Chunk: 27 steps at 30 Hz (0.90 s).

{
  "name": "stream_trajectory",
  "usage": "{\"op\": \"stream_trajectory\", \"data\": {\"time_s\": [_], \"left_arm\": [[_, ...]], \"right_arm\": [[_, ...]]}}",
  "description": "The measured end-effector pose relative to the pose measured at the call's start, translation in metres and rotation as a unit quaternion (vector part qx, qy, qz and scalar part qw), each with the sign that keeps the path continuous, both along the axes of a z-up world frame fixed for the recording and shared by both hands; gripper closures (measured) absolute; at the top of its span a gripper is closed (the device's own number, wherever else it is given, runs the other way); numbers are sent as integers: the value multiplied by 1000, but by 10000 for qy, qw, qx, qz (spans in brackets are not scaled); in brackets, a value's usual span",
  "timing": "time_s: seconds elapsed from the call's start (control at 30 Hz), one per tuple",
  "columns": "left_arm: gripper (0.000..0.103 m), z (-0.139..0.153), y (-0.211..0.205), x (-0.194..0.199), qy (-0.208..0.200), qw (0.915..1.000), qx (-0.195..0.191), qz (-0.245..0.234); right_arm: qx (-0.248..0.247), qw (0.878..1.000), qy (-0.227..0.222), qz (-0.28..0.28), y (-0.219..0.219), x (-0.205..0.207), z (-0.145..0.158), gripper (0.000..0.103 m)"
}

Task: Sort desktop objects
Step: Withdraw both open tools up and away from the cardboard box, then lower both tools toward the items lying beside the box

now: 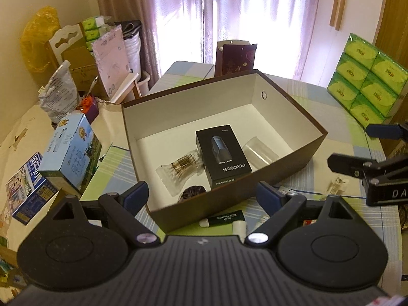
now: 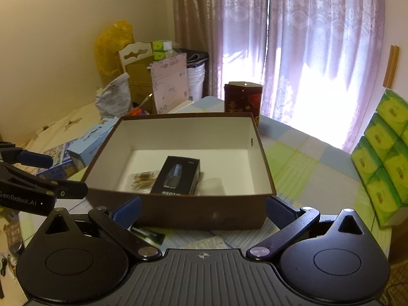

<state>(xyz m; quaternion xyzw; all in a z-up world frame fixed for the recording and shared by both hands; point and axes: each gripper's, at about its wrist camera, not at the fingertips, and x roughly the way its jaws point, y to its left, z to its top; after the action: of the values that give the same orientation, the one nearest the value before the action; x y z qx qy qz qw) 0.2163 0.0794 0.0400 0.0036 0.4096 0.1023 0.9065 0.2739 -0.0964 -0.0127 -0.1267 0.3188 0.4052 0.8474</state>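
Desktop clutter is partly sorted: a brown box (image 1: 301,150) on the checked tablecloth (image 1: 339,137) holds a black shaver carton (image 1: 224,163), a packet of cotton swabs (image 1: 178,168) to its left and a clear plastic piece (image 1: 260,153) to its right. You hold your left tongs (image 1: 202,193) spread wide and empty above the box's near wall, with a lip balm tube (image 1: 224,219) lying on the cloth just outside it. Your right tongs (image 2: 202,210) likewise stand wide open, gripping nothing, near green tissue packs (image 2: 382,158).
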Motion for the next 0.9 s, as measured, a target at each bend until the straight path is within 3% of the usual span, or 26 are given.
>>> {"op": "stream_trajectory", "data": {"time_s": [0.63,0.9], "left_arm": [[13,10,-46,-84,-259,9990,-28,362],[12,-3,-63,-113,-164,9992,-132,340]], "right_arm": [[227,9995,150,144,-62,-61,0,2],[83,9998,193,53,-86,-83,-16,2]]}}
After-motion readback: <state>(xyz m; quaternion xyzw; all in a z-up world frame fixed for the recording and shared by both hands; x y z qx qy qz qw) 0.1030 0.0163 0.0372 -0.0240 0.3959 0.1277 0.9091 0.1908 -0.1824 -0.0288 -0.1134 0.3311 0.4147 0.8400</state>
